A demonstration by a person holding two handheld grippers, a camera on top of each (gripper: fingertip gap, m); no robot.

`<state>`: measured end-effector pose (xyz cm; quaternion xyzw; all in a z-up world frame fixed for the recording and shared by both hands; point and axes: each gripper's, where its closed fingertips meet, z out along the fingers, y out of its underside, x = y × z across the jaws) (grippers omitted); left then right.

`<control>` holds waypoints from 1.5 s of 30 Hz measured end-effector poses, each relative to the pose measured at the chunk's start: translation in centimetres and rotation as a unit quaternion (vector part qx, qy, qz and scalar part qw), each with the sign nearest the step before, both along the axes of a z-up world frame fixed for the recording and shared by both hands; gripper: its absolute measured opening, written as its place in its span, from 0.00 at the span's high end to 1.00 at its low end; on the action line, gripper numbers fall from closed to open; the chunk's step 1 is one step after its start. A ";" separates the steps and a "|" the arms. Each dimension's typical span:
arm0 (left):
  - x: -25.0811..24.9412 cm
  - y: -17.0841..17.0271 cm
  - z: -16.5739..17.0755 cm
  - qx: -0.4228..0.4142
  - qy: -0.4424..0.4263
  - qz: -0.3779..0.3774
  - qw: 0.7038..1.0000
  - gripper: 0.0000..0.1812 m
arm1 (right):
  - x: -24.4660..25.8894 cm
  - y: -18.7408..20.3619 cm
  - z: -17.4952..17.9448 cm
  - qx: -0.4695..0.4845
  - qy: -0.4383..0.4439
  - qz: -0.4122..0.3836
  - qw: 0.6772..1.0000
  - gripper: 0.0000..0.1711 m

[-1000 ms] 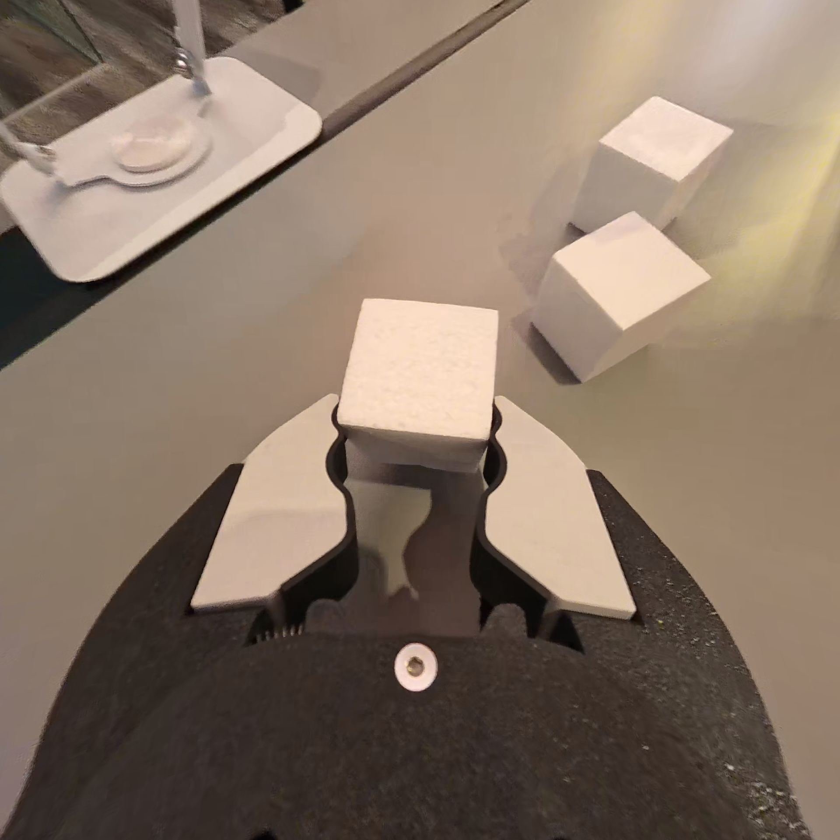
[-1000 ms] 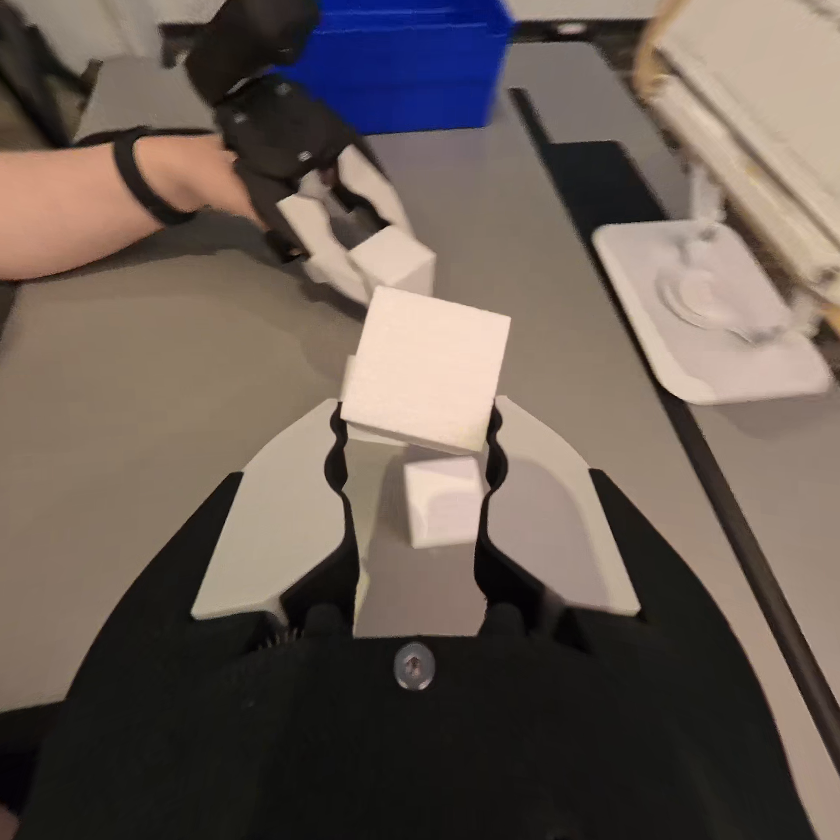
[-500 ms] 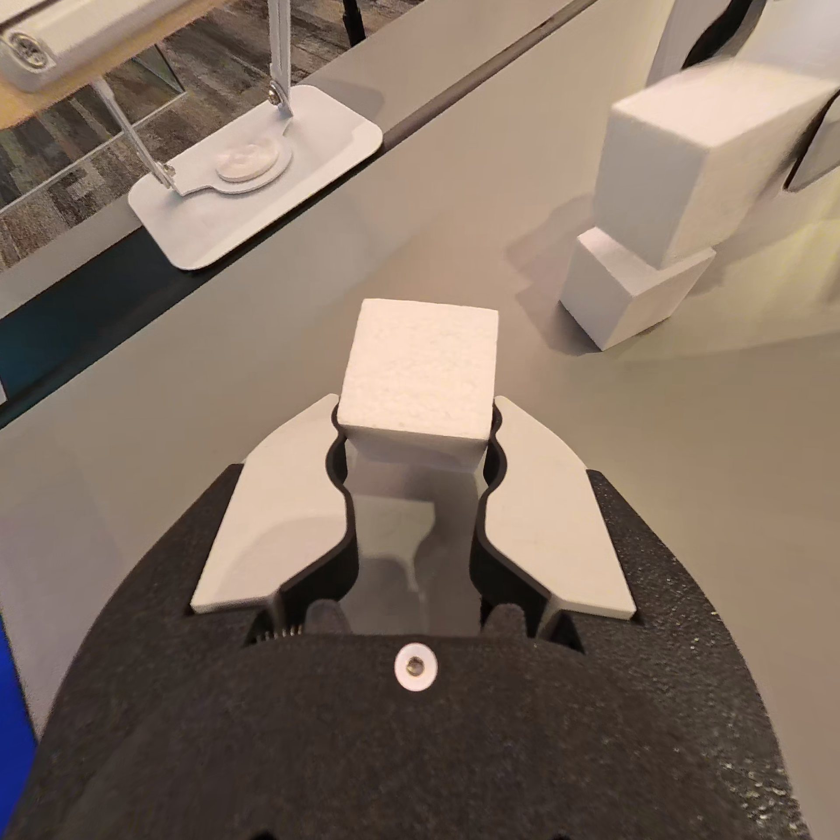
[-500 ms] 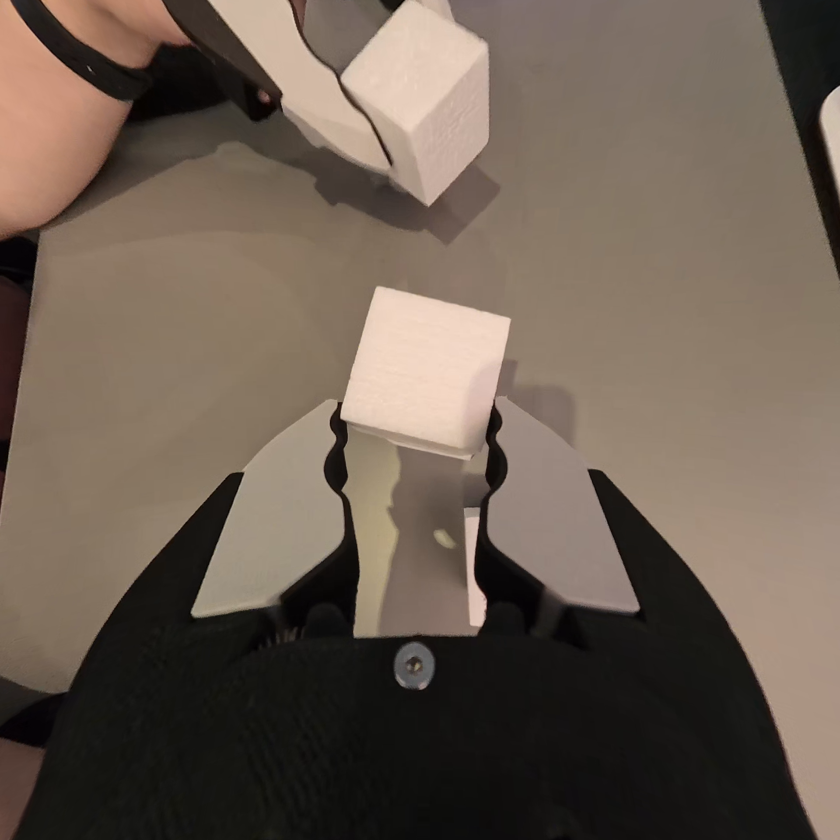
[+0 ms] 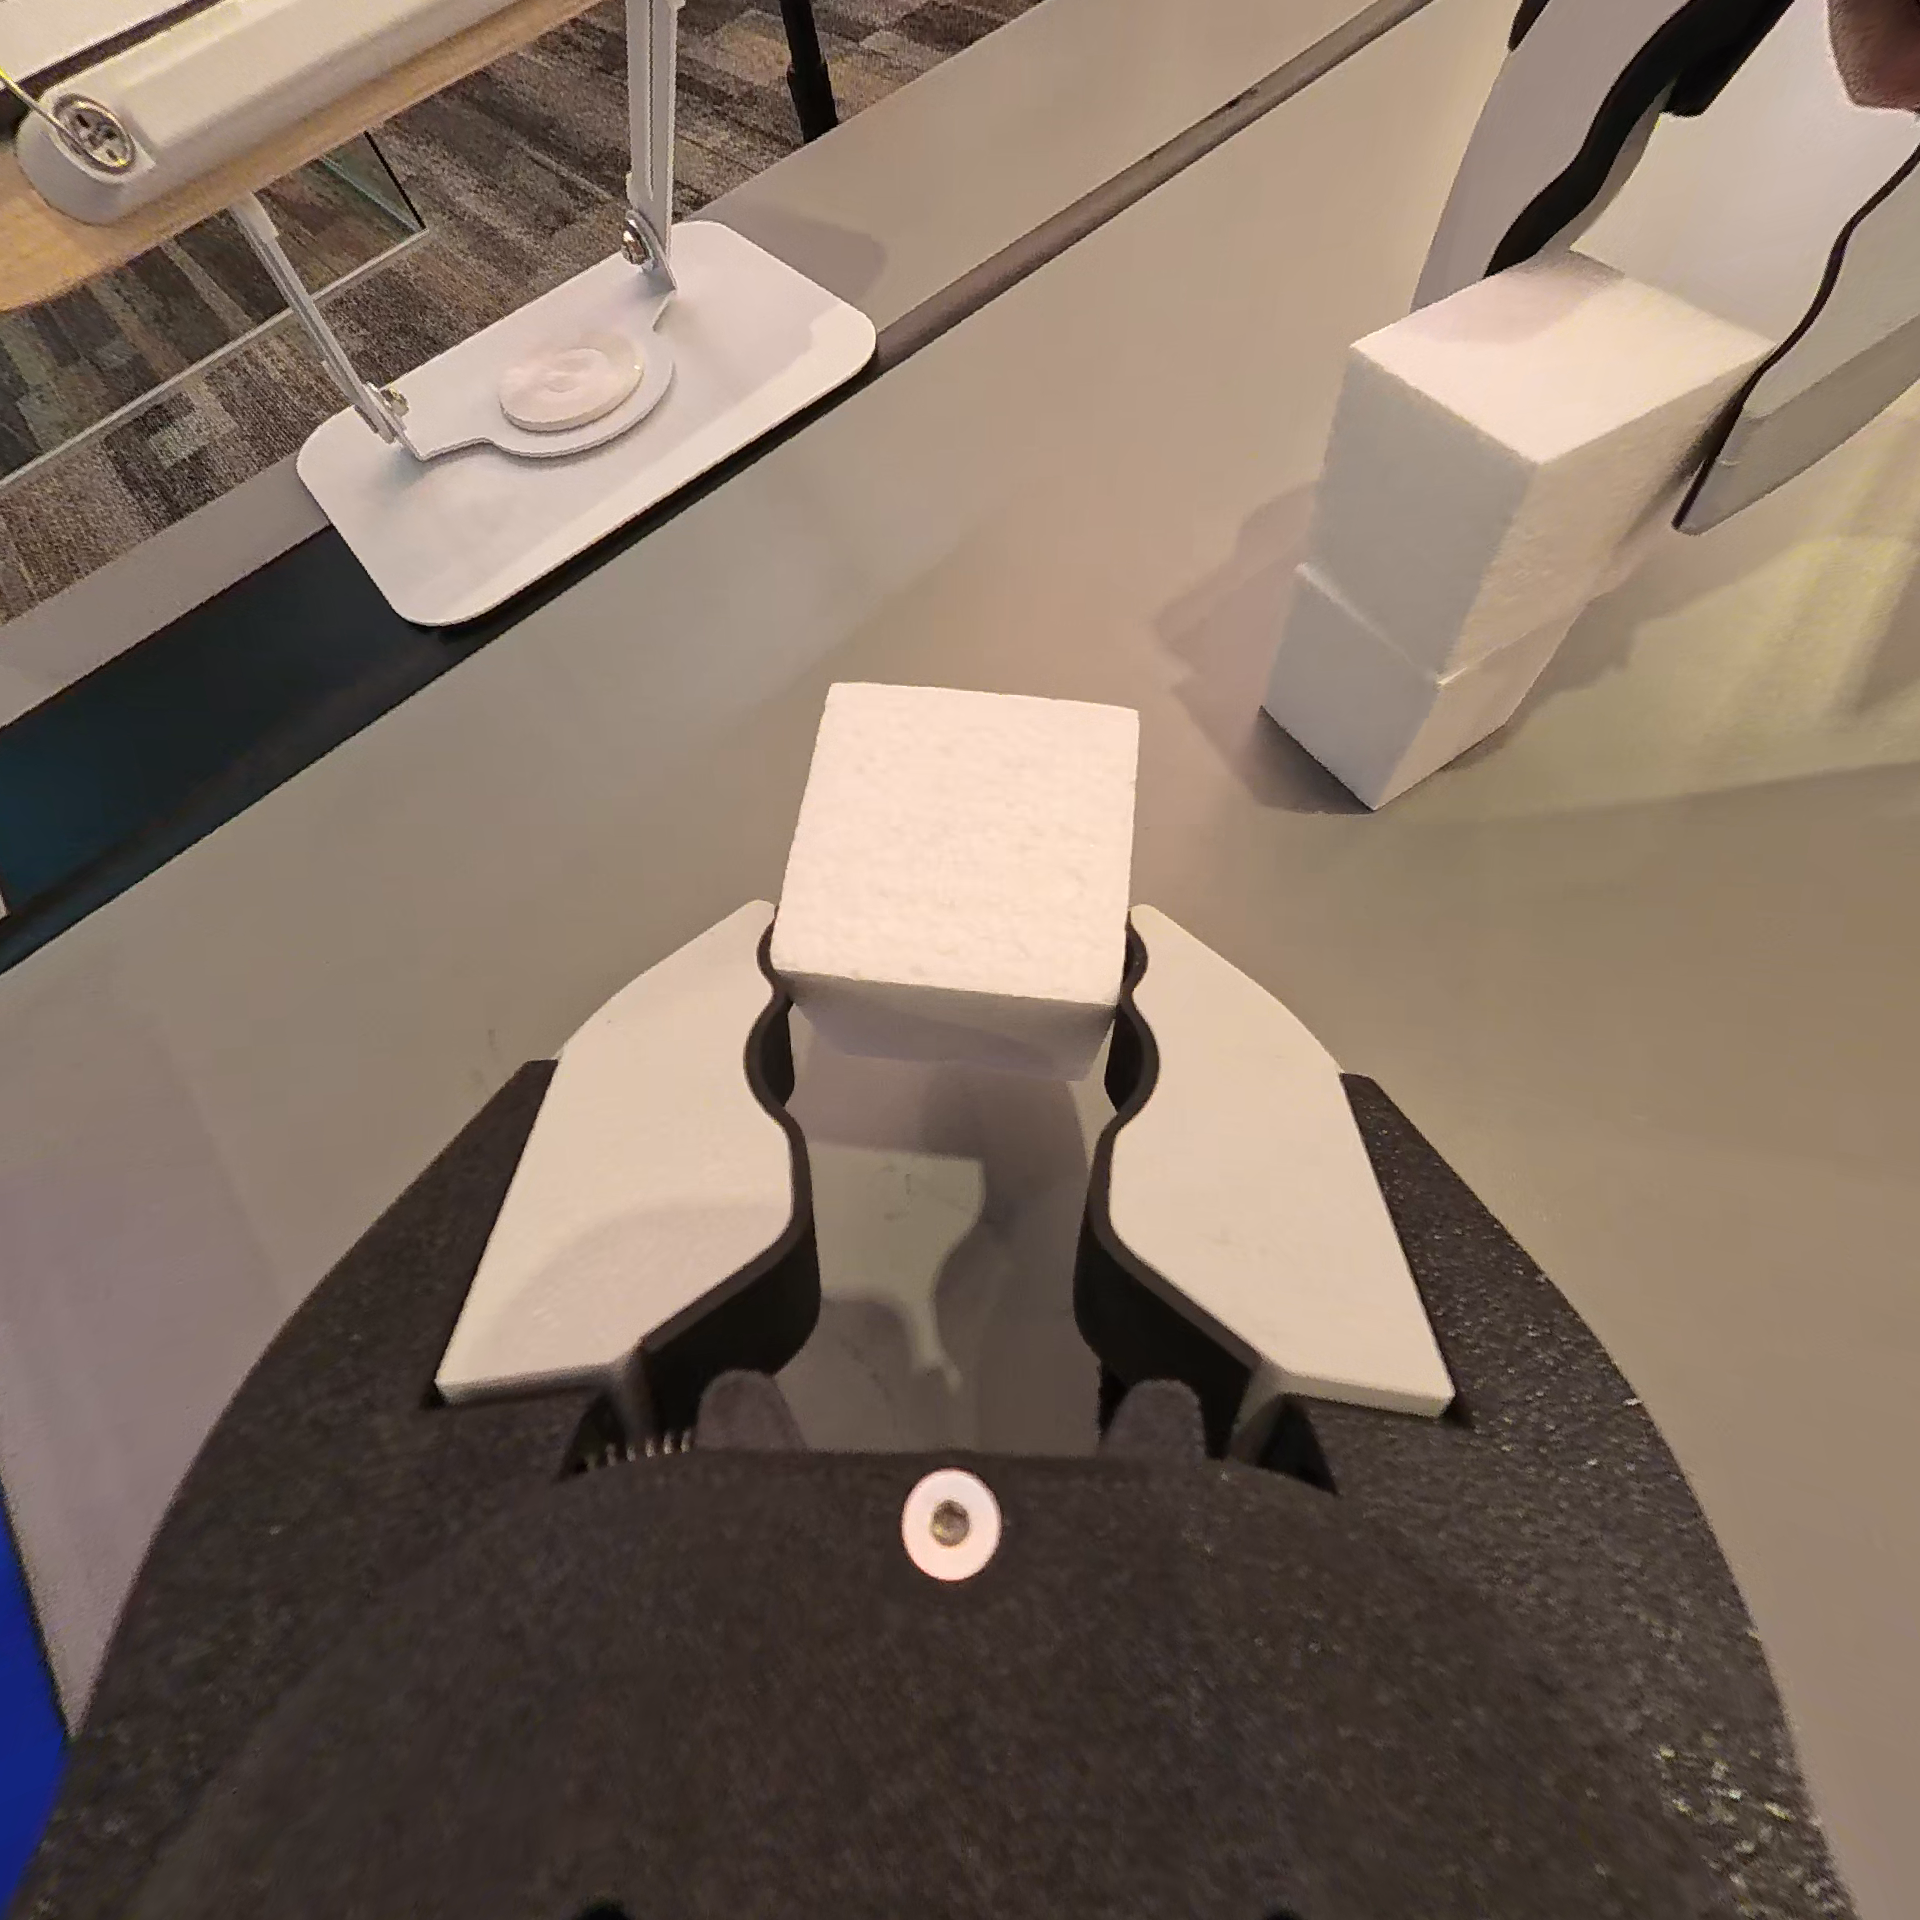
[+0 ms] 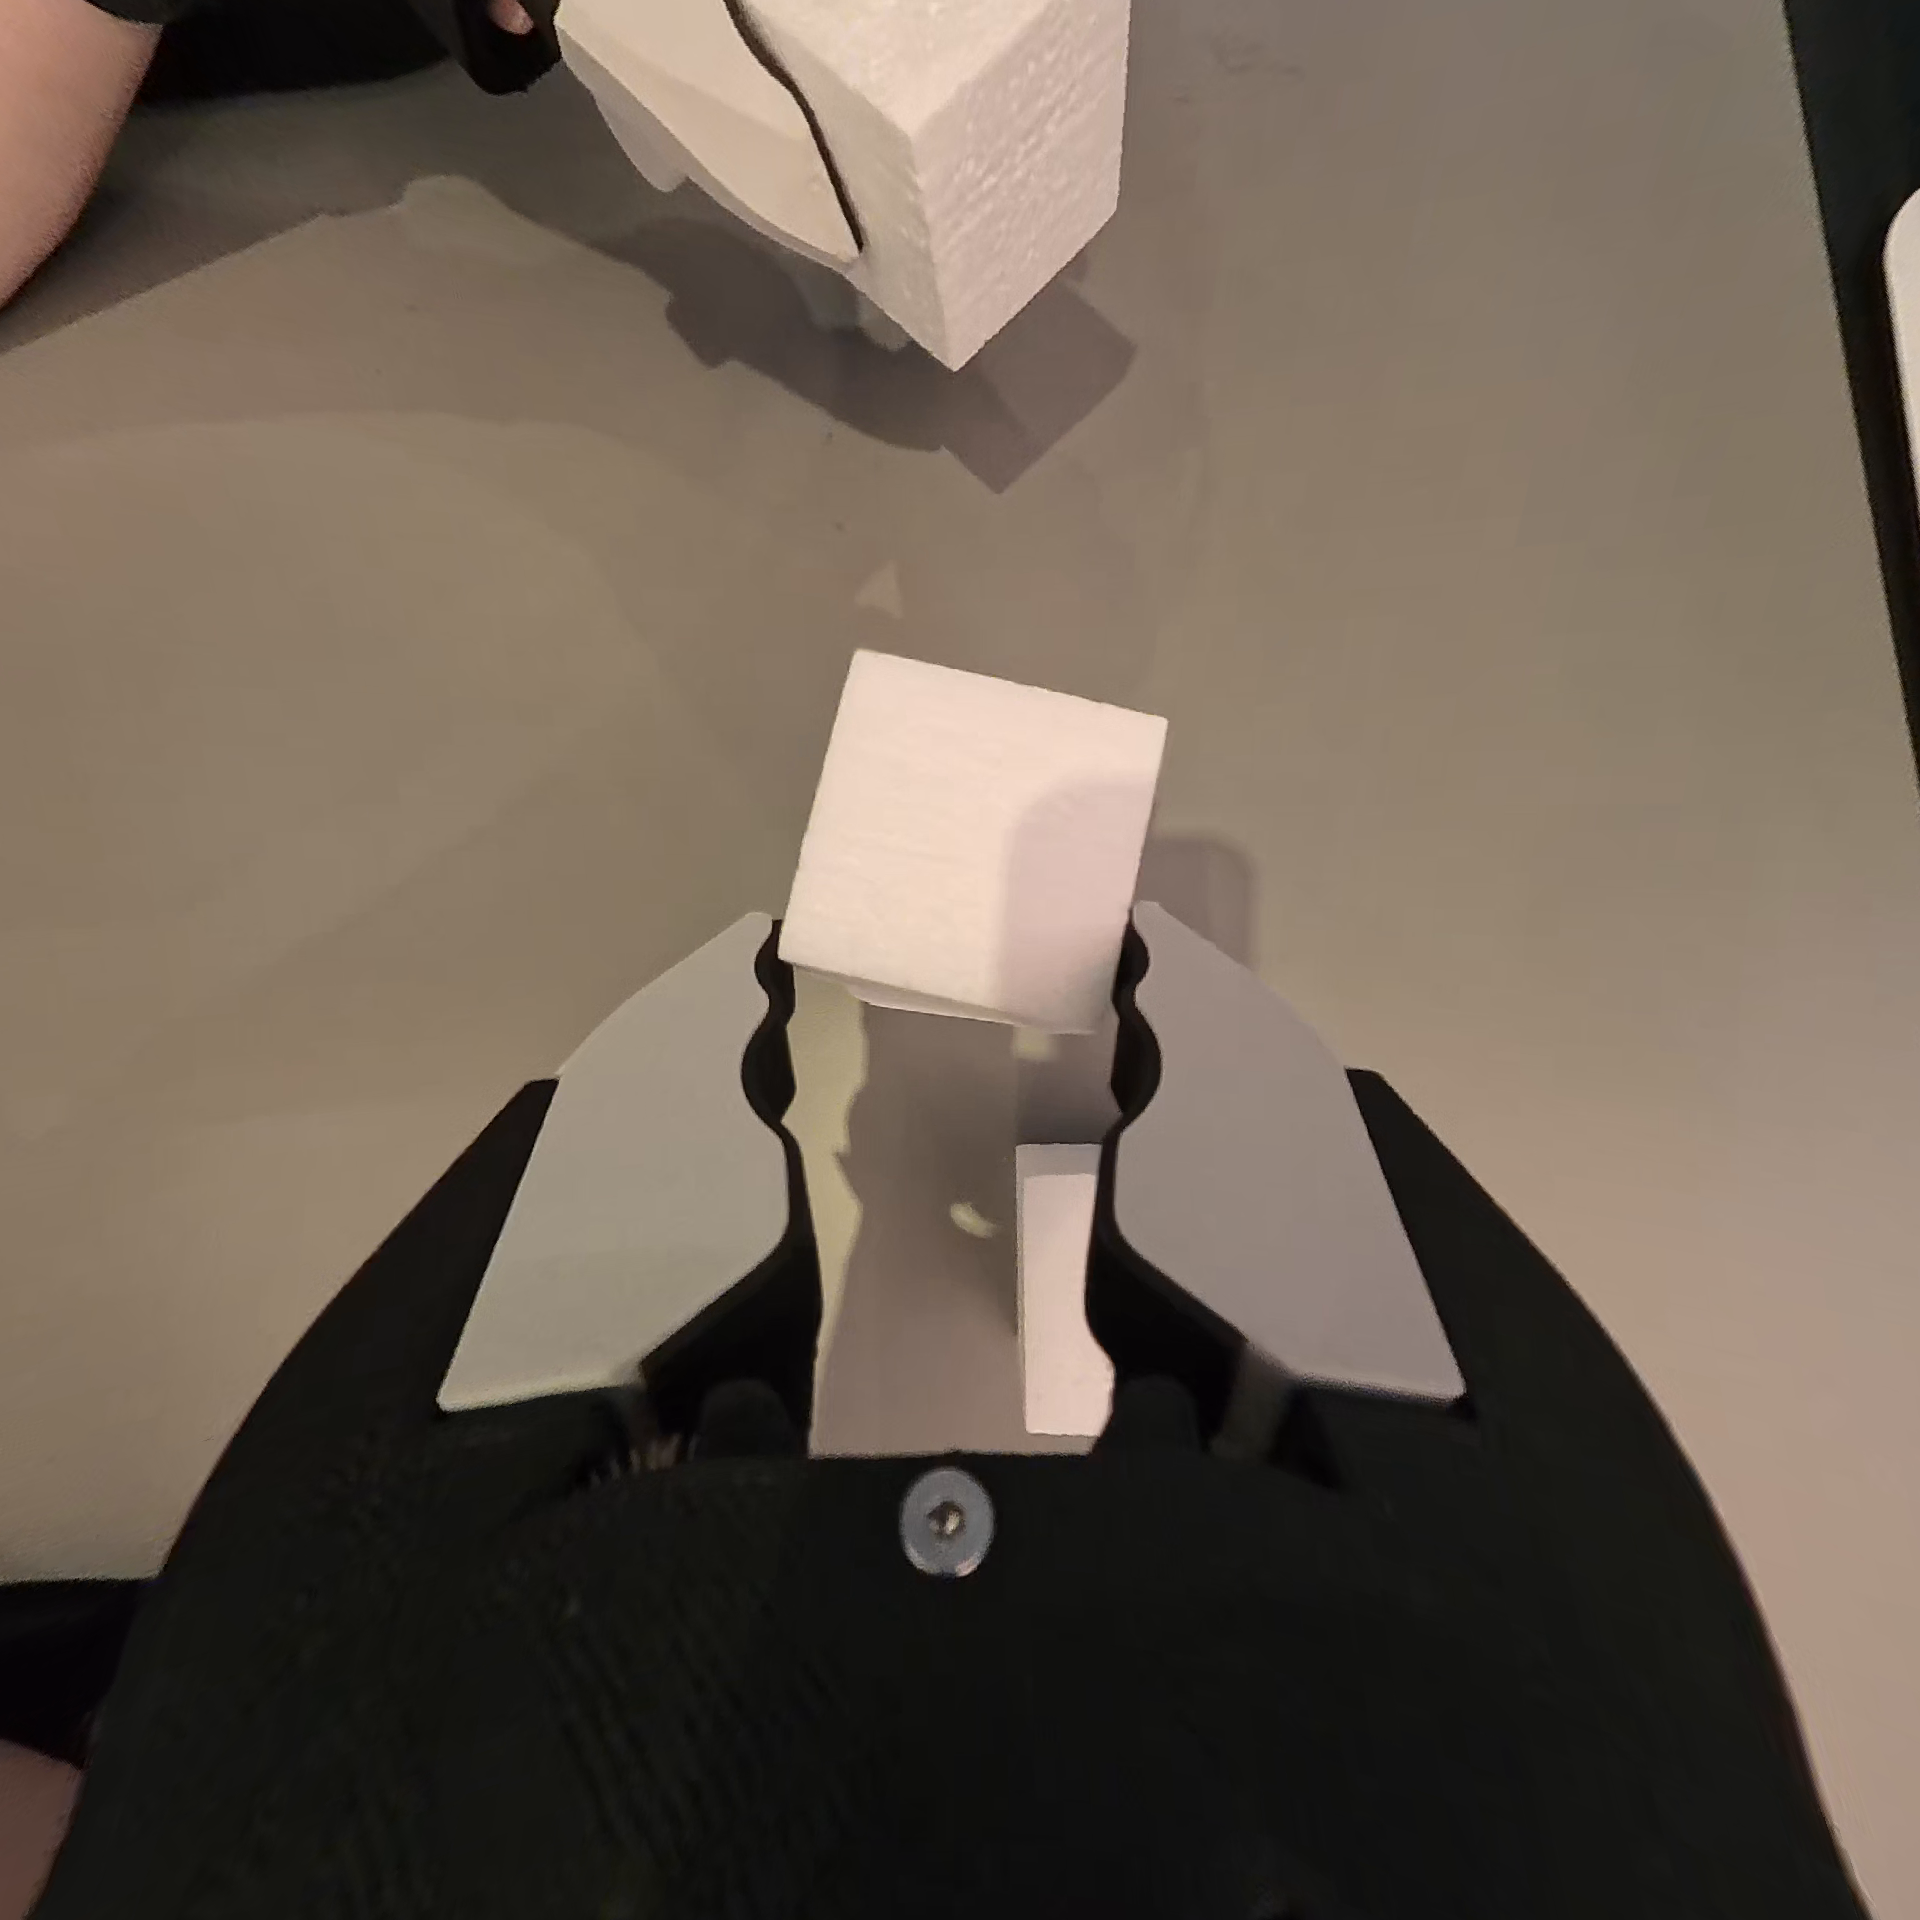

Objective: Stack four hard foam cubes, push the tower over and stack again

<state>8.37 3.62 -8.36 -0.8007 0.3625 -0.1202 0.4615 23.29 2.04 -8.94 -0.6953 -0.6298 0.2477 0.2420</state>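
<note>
The left gripper (image 5: pixel 951 997) is clamped on a white foam cube (image 5: pixel 961 883), its 2 fingers pressed against the cube's sides, and the cube is held clear of the grey bench (image 5: pixel 520 831). Seen from the right wrist view, this same cube (image 6: pixel 987 156) hangs above the bench with its shadow below it.

The right gripper (image 6: pixel 951 966) is likewise clamped on a second foam cube (image 6: pixel 977 842). In the left wrist view that second cube (image 5: pixel 1507 436) sits on top of a third cube (image 5: pixel 1392 696) which stands on the bench, the upper one slightly twisted against the lower; the fingers (image 5: pixel 1818 395) of the right gripper hold its sides. A sliver of the third cube (image 6: pixel 1060 1288) shows below between the right gripper's fingers.

The 2-cube stack stands to the right of and beyond the left gripper's cube. Beyond that cube to the left, at the bench's far edge, lies a white lamp base (image 5: pixel 727 416).
</note>
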 end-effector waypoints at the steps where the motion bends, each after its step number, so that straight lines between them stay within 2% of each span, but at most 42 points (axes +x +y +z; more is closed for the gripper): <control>1: 0.0 0.0 0.0 0.000 0.000 0.000 1.000 0.68 | 0.0 0.0 0.0 0.006 -0.001 0.004 1.000 0.65; 5: 0.1 -0.1 -0.1 -0.002 0.002 -0.001 1.000 0.68 | 0.1 -0.2 -0.1 0.037 -0.012 0.028 0.999 0.64; 7: 0.1 -0.1 -0.3 -0.003 0.007 -0.002 1.000 0.68 | 0.3 -0.1 0.5 0.066 -0.005 0.034 0.997 0.57; 11: 0.0 -0.2 0.2 0.003 0.002 -0.002 1.000 0.68 | 3.0 0.6 3.3 0.075 0.059 0.001 0.995 0.56; 13: 0.2 -0.4 0.8 0.006 -0.016 -0.008 1.000 0.68 | 5.1 1.1 3.3 0.058 0.093 -0.015 0.994 0.55; 17: 1.7 -1.7 3.8 0.021 -0.094 -0.056 0.994 0.68 | 7.7 2.5 0.8 0.006 0.124 -0.047 0.991 0.53; 21: 4.1 -4.1 8.6 0.051 -0.198 -0.143 0.968 0.68 | 7.8 3.0 -2.6 -0.021 0.093 -0.051 0.994 0.54; 23: 5.4 -5.0 10.3 0.057 -0.212 -0.187 0.958 0.68 | 7.8 3.0 -4.0 -0.027 0.068 -0.045 0.996 0.61; 24: 6.1 -5.2 10.8 0.061 -0.203 -0.204 0.956 0.68 | 7.9 2.8 -4.4 -0.033 0.062 -0.041 0.997 0.67; 29: 10.7 -4.3 10.2 0.053 -0.075 -0.292 0.952 0.68 | 9.2 3.2 -2.1 -0.038 0.120 -0.059 0.990 0.67; 33: 13.0 -3.2 8.7 0.055 0.005 -0.350 0.935 0.68 | 11.3 3.5 0.9 -0.023 0.174 -0.084 0.981 0.67; 38: 14.1 -2.3 6.8 0.026 0.032 -0.400 0.915 0.68 | 13.7 3.3 4.2 0.008 0.217 -0.106 0.970 0.67; 45: 15.0 -2.0 5.4 -0.009 0.033 -0.426 0.904 0.68 | 15.1 3.0 6.1 0.028 0.229 -0.118 0.966 0.67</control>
